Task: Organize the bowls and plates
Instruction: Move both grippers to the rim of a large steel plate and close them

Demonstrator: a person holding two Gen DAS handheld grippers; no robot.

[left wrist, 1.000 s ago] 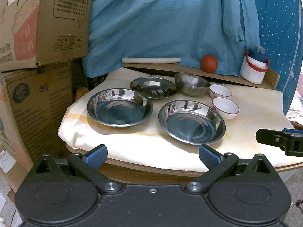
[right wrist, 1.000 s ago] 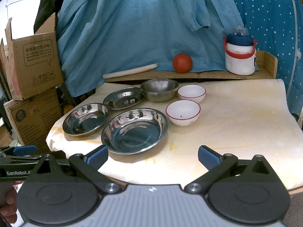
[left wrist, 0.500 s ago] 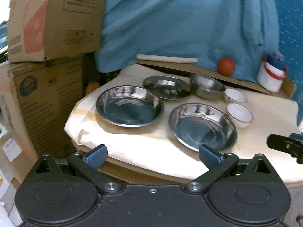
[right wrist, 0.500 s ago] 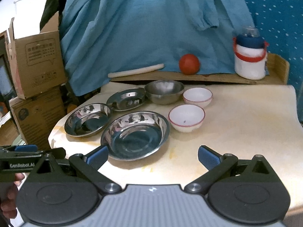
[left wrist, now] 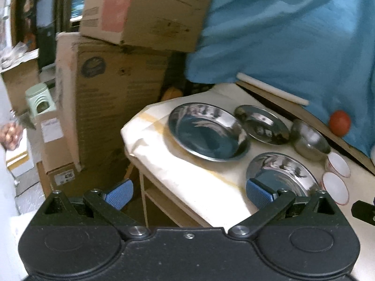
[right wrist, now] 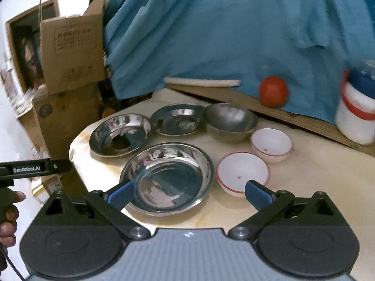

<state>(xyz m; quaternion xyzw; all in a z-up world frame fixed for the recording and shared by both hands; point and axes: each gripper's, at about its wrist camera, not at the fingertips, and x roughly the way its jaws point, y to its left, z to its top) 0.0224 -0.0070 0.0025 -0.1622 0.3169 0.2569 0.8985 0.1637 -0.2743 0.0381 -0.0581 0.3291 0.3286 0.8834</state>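
The table (right wrist: 316, 187), covered in a pale stained cloth, carries all the dishes, and none is stacked yet, so the task is judged to be at its opening approach. Nearest the front edge lies the largest steel plate (right wrist: 167, 178); behind it to the left sits a second steel plate (right wrist: 120, 138), nearly as wide, and further back a smaller steel plate (right wrist: 178, 123). A steel bowl (right wrist: 230, 121) stands just beside that small plate, at the back. Two white bowls with red rims are set to the right of the steel pieces: the nearer white bowl (right wrist: 242, 174) just beside the largest plate, the farther white bowl (right wrist: 271, 144) behind it.

The right gripper (right wrist: 187, 194) is held low over the front edge, its jaws spread wide and empty, with the near rim of the largest plate and the edge of the nearer white bowl framed between the blue pads. The left gripper (left wrist: 187, 195) is also spread wide and empty, and is held off the table's left corner, pointed partly at the cardboard boxes (left wrist: 121, 89); its view is blurred.

The next move is judged to call for one rim to be chosen, probably on the nearest plate or white bowl, and pinched thin edge between the pads. A shallow, slippery steel rim may be hard to grip, so a low approach is likely needed. Like pieces could then be nested, plate into plate and bowl into bowl.
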